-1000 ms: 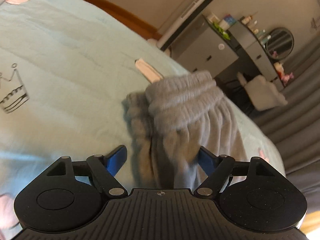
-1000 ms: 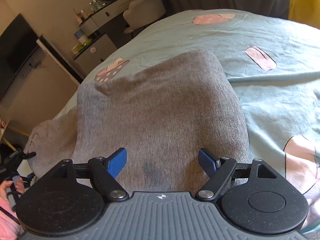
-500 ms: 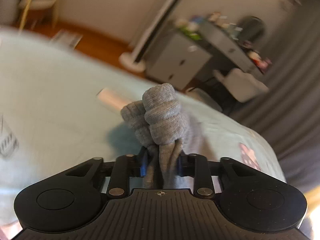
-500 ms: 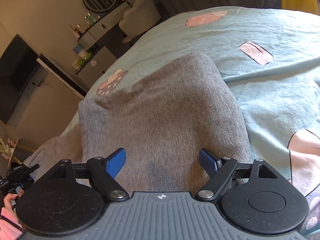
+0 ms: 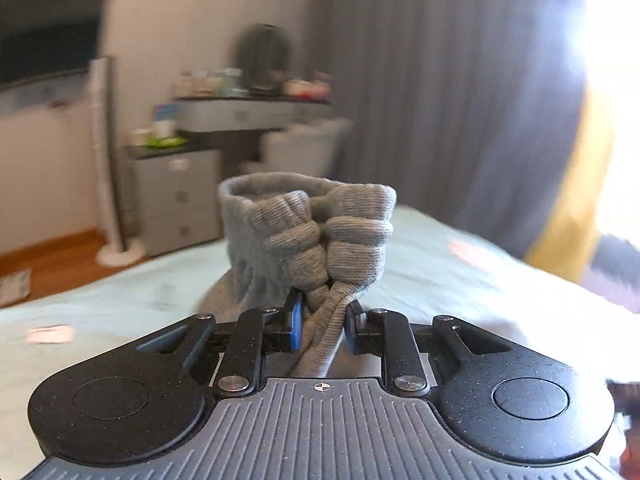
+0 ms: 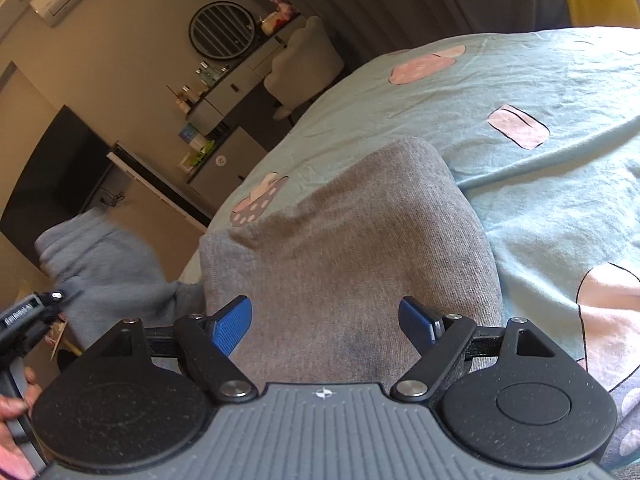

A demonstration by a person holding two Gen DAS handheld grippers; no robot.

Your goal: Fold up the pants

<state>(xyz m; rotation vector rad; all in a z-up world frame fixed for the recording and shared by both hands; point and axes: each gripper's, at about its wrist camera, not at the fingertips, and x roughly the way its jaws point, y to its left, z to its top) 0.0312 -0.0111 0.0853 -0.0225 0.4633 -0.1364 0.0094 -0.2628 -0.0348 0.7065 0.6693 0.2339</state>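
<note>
Item: grey pants (image 6: 352,248). Left gripper (image 5: 322,316) jaws clamped on bunched waistband; right gripper (image 6: 325,320) jaws apart over cloth. Advice: carry waistband across evenly onto the bed (image 6: 540,200).

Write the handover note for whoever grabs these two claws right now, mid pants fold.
Left claw: shut on the bunched elastic waistband of the grey pants, lifted above the bed.
Right claw: open, hovering over the pants' flat leg section, gripping nothing.
Pants: legs lie on the light blue bedspread; the waist end hangs raised at the left in the right wrist view.
Done: waistband picked up.
Left: carry the waist over the legs, lay it down, smooth, release.
</note>
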